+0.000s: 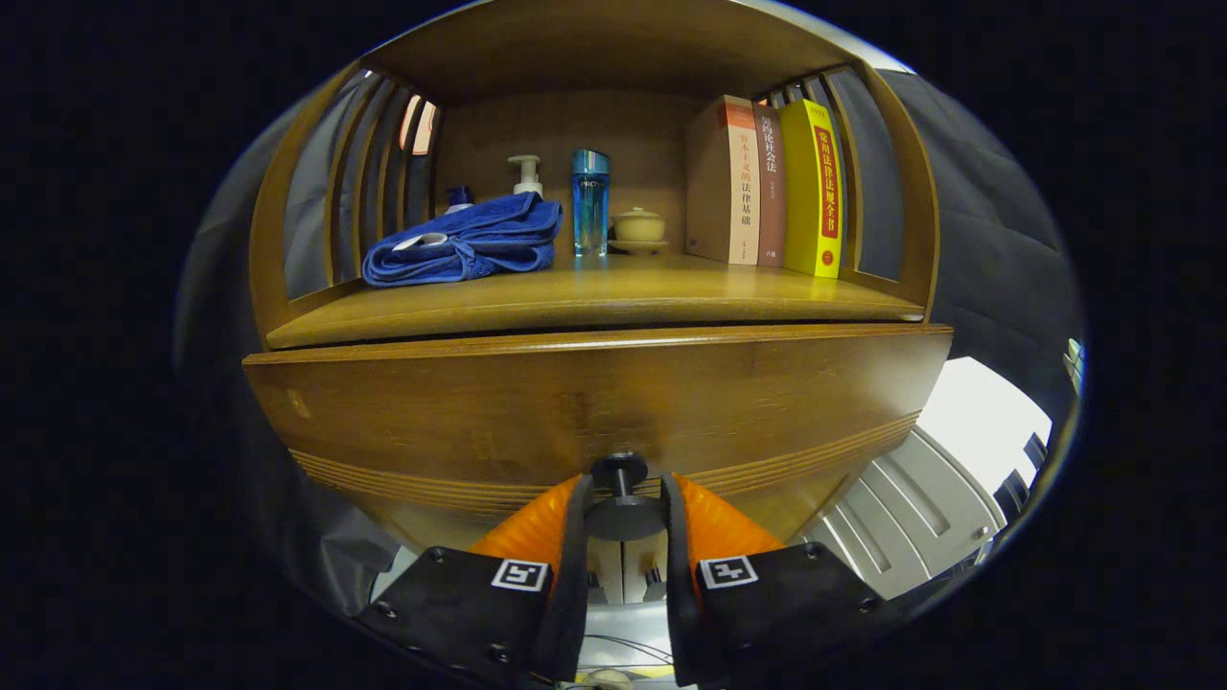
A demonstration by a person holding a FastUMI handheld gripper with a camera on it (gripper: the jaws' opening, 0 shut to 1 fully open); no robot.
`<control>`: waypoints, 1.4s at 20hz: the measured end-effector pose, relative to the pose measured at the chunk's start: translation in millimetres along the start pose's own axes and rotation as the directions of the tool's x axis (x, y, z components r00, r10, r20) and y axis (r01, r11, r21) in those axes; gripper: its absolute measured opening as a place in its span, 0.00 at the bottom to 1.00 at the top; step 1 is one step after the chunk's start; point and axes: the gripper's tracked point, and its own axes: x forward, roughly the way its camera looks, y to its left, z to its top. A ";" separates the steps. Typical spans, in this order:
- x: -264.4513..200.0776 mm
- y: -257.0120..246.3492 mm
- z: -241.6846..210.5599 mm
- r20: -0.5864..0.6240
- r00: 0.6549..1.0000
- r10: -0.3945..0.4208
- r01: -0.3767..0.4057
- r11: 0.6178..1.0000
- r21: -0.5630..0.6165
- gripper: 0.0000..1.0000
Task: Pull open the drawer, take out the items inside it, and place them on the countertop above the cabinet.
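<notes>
A wooden drawer front [594, 402] fills the space just below the countertop [594, 302] of the cabinet. Its dark round knob [621, 498] sticks out toward me. My gripper [621, 503] has one finger on each side of that knob, and both press against it. The drawer front stands a little forward of the countertop edge, with a dark gap along its top. What lies inside the drawer is hidden.
On the countertop lie a folded blue towel [465, 244], a pump bottle [525, 175], a blue bottle [590, 201], a small lidded cup [638, 226] and three upright books [772, 187]. Slatted wooden sides and a shelf top enclose that space. Pale panels [911, 508] show lower right.
</notes>
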 end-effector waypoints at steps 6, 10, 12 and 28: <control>-38.9 -3.9 -9.9 -0.011 1.000 0.015 -0.016 1.000 -0.015 0.44; -64.3 -6.4 -16.6 -0.022 1.000 0.022 -0.022 1.000 -0.022 0.44; -74.7 -6.4 -20.2 -0.027 0.999 0.024 -0.024 0.999 -0.022 0.44; -141.4 -13.5 -53.4 -0.092 0.995 0.039 -0.044 0.997 -0.057 0.39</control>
